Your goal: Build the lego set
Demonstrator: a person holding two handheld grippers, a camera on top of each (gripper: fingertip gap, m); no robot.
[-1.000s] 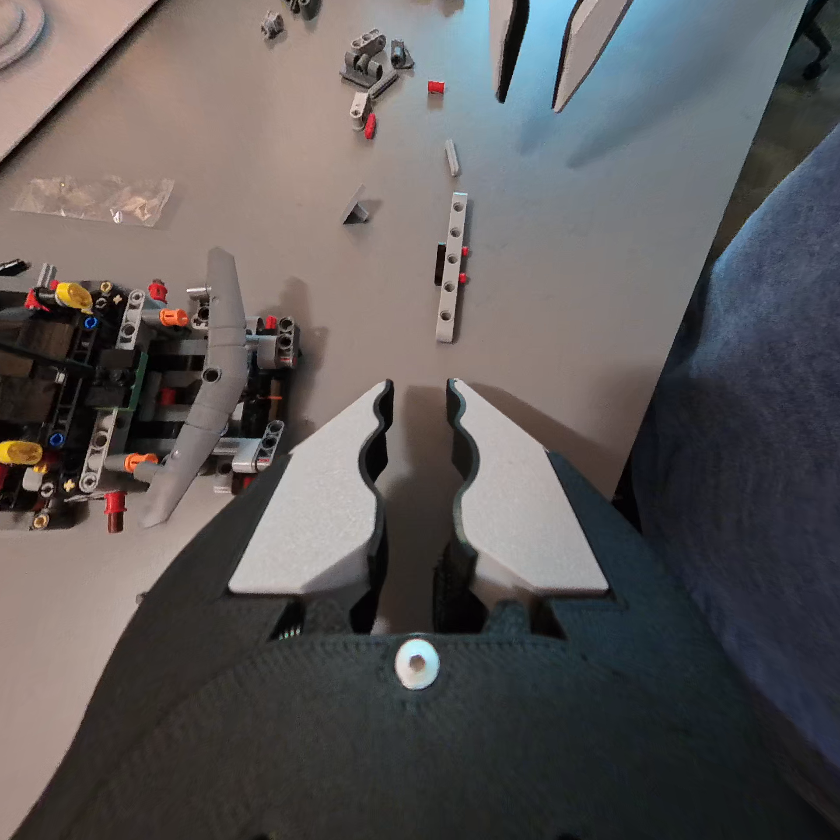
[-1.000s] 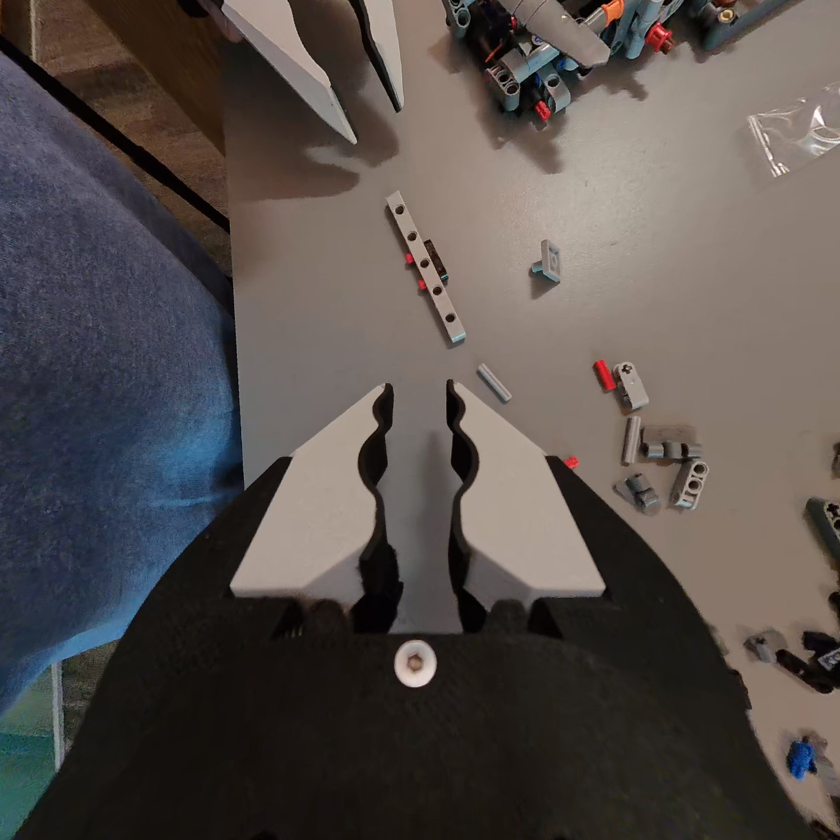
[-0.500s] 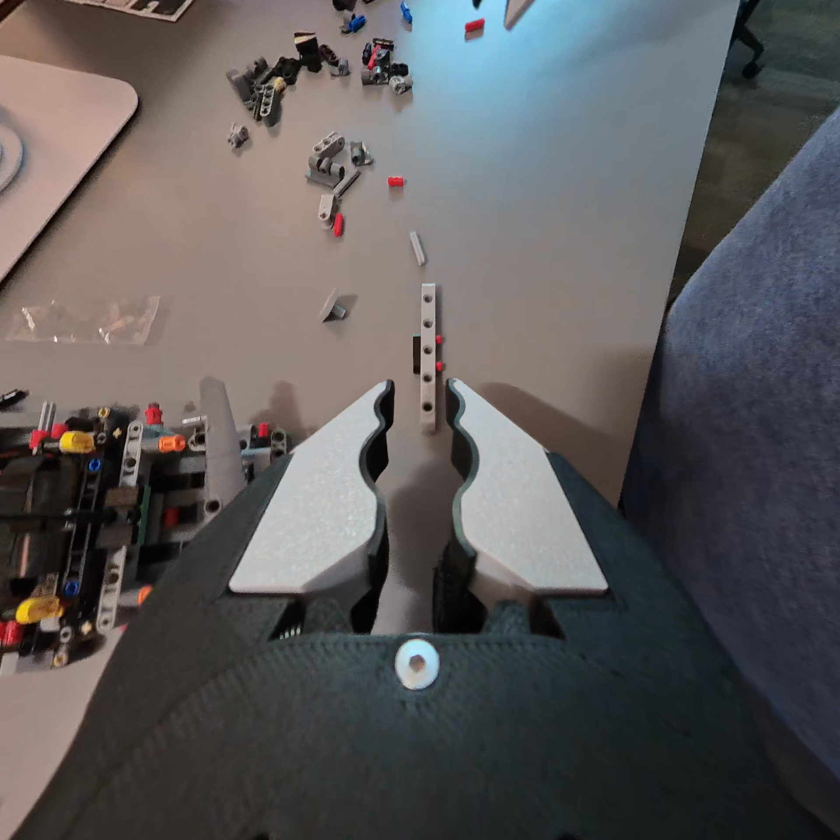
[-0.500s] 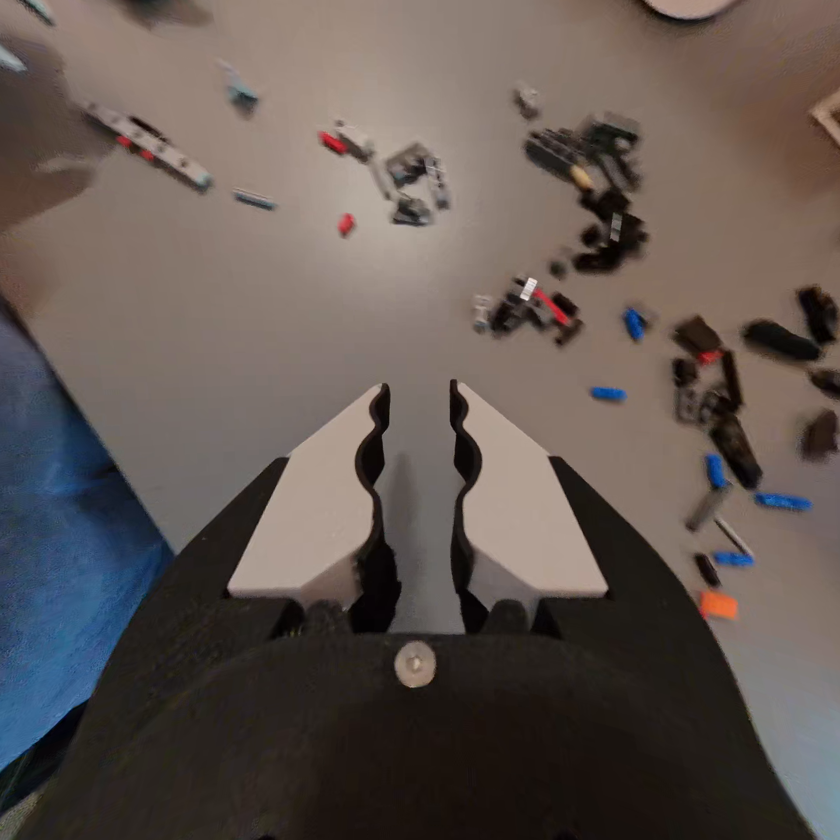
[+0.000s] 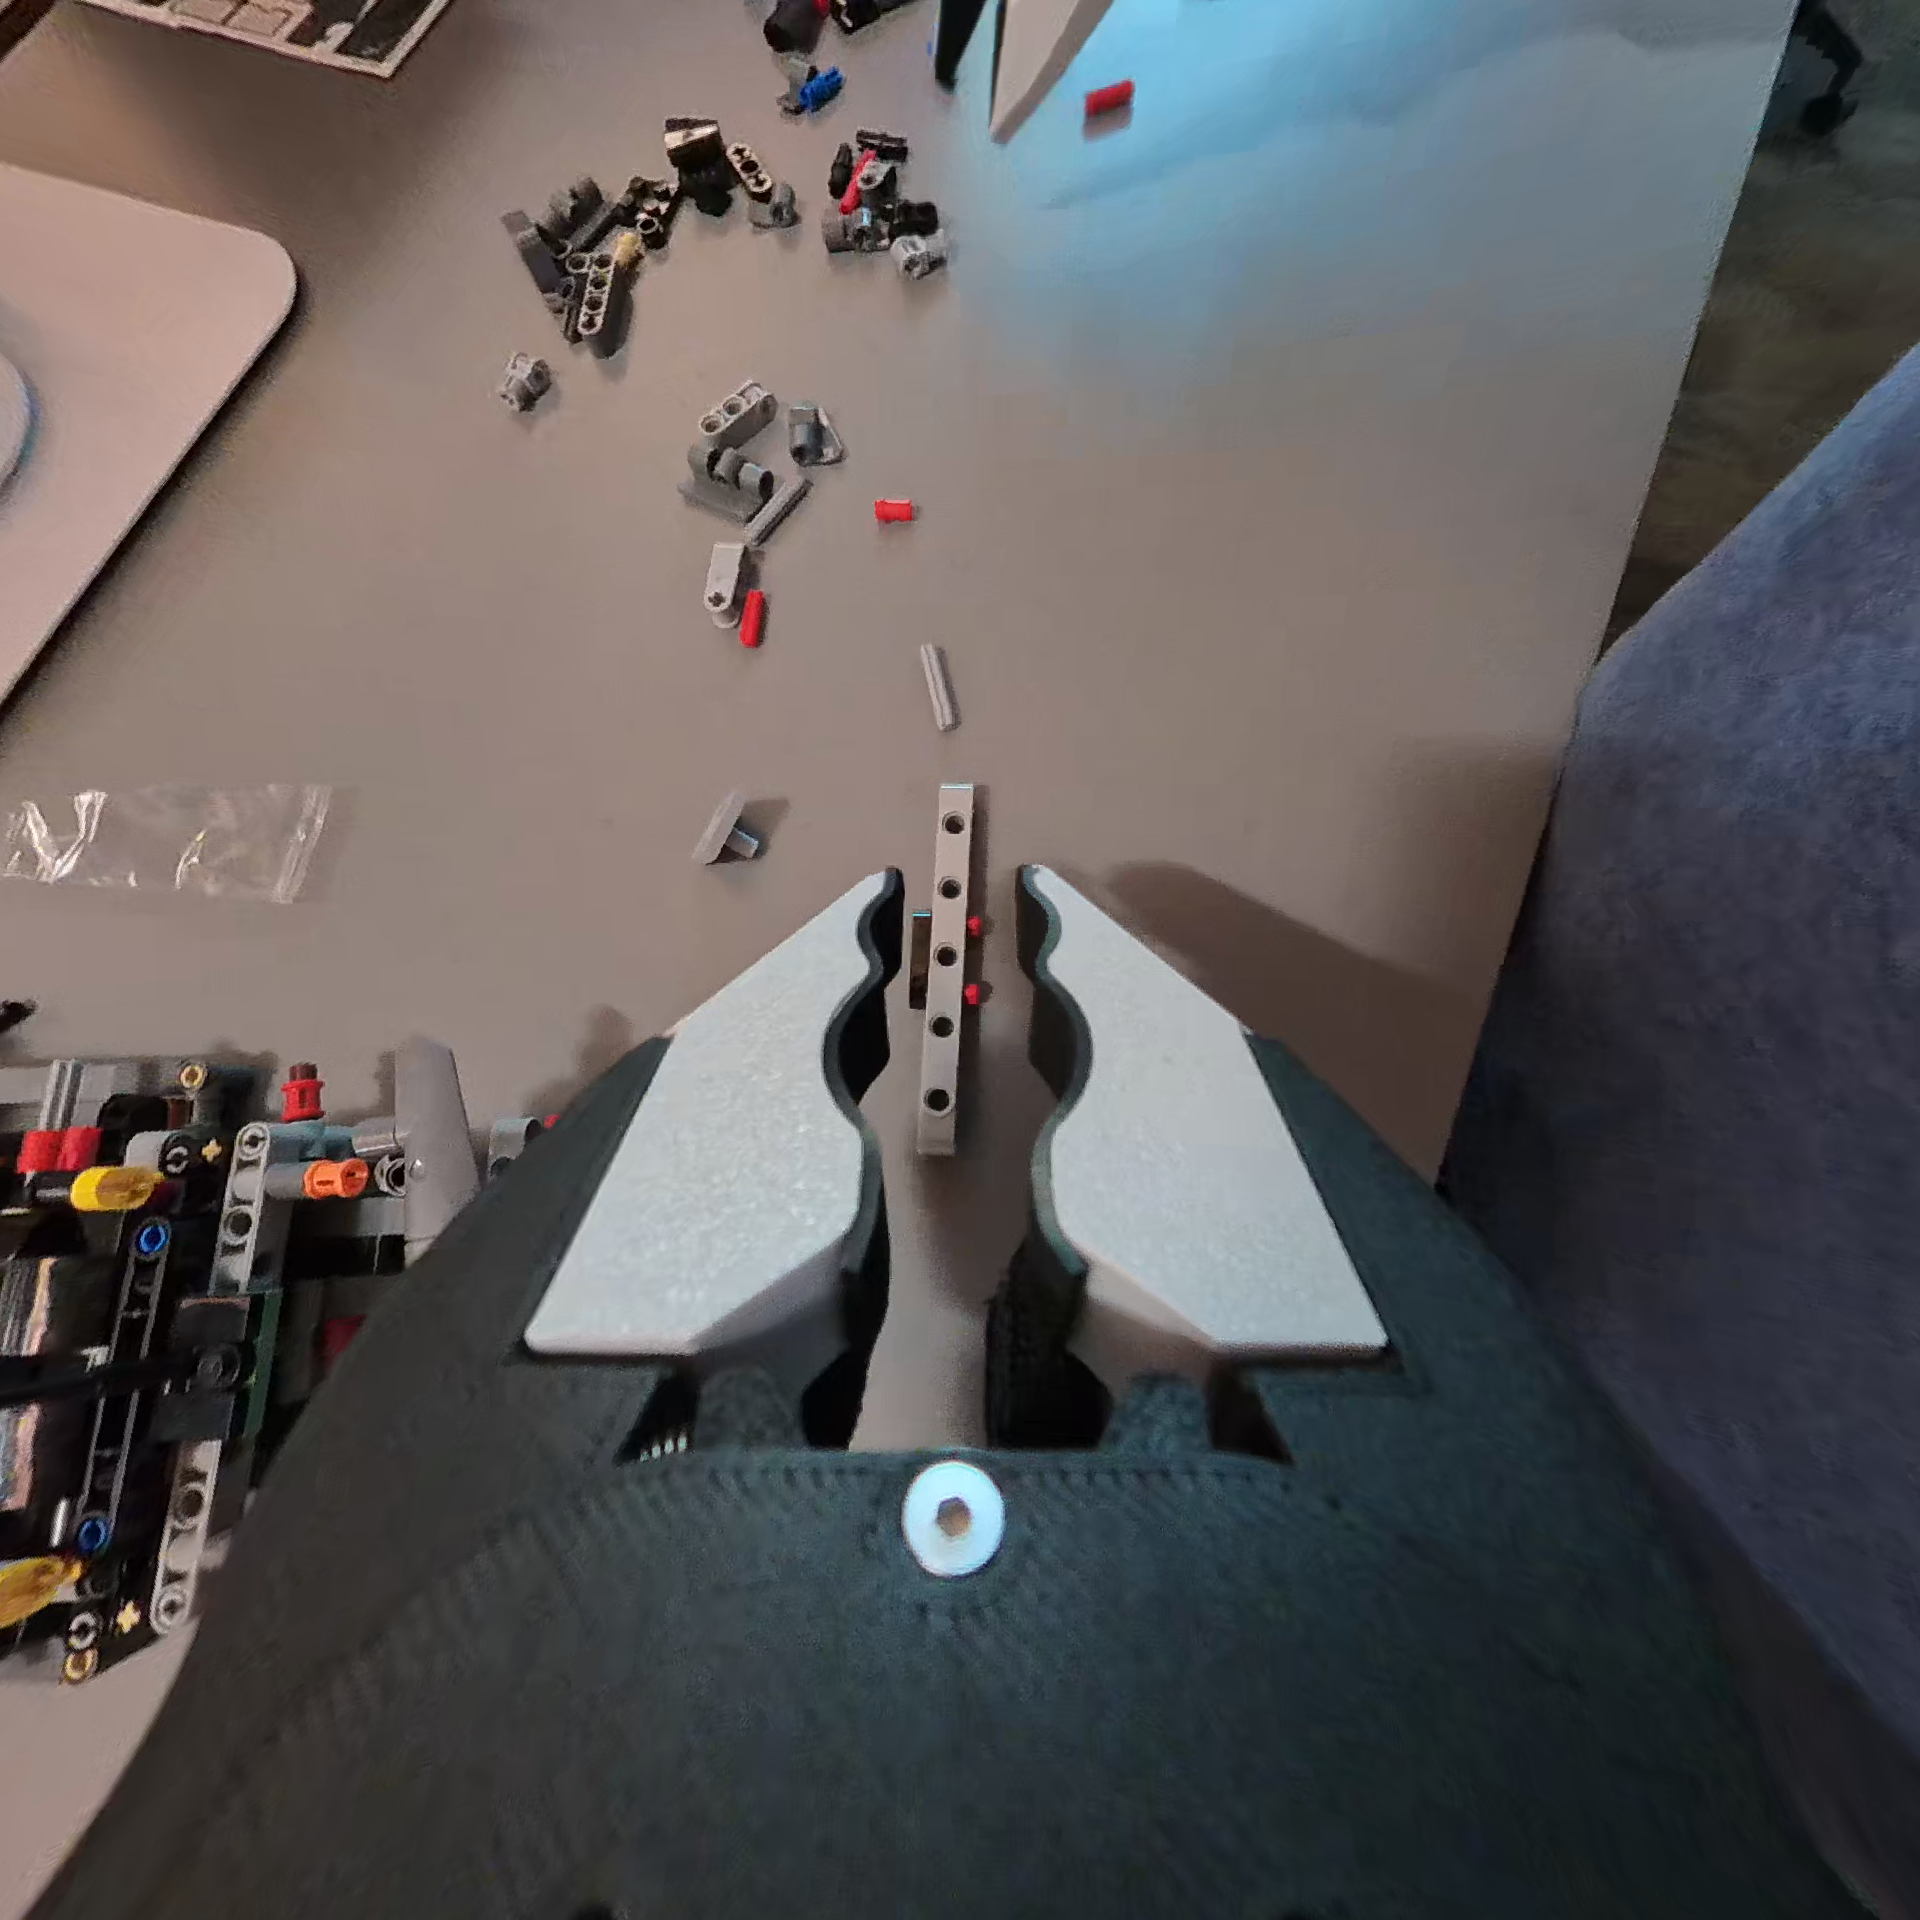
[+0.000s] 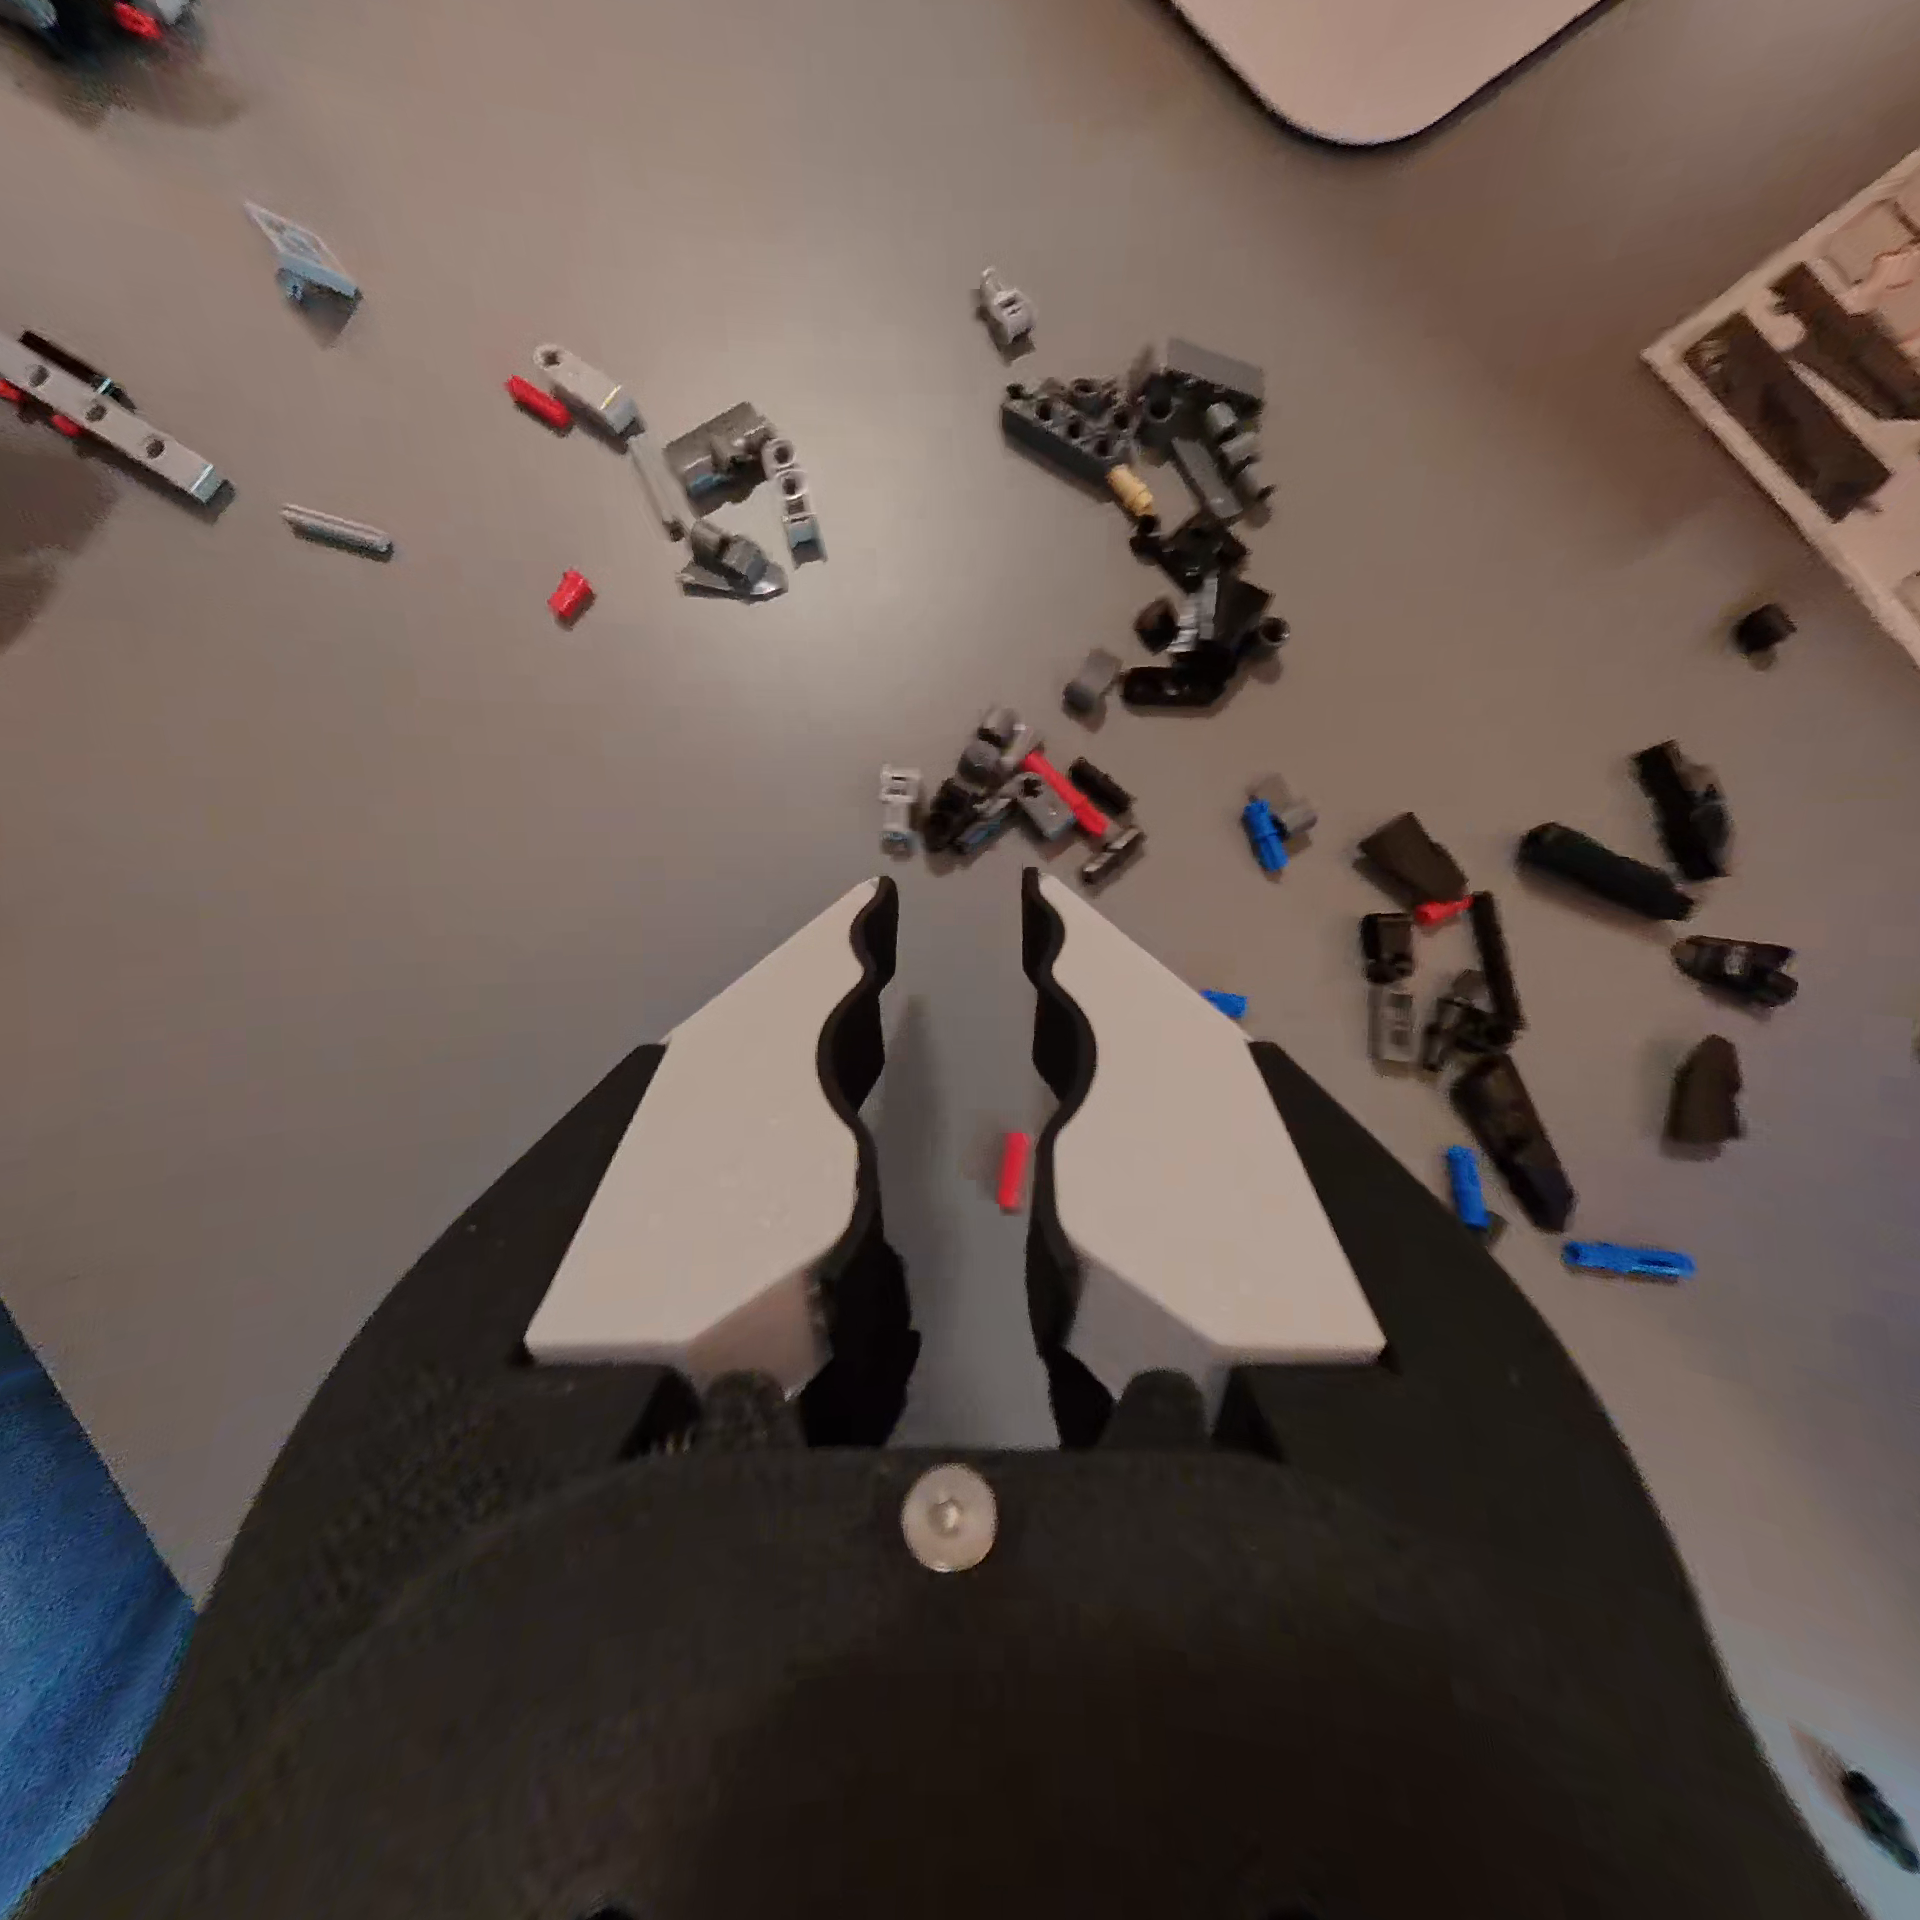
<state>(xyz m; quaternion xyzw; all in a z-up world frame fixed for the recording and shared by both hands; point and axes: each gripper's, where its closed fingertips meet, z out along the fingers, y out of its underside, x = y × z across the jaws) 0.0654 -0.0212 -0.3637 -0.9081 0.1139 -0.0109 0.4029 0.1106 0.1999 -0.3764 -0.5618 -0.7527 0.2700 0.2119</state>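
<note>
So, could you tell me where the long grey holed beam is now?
The grey beam lies on the table, between the open left gripper fingers.

Left wrist view: one long grey beam (image 5: 948,966) at centre, with five holes showing and two red pegs on its side. One grey axle (image 5: 938,686) lies at 12 o'clock from it, one clear bag (image 5: 166,842) at 9 o'clock, and one part-built model (image 5: 156,1330) at 8 o'clock. Three loose red pins (image 5: 894,510) lie on the table (image 5: 1247,520).

Right wrist view: four blue pieces (image 6: 1626,1258) toward 3 o'clock, one tan peg (image 6: 1130,488) at 1 o'clock, and one printed sheet (image 6: 1818,416) at 2 o'clock.
</note>
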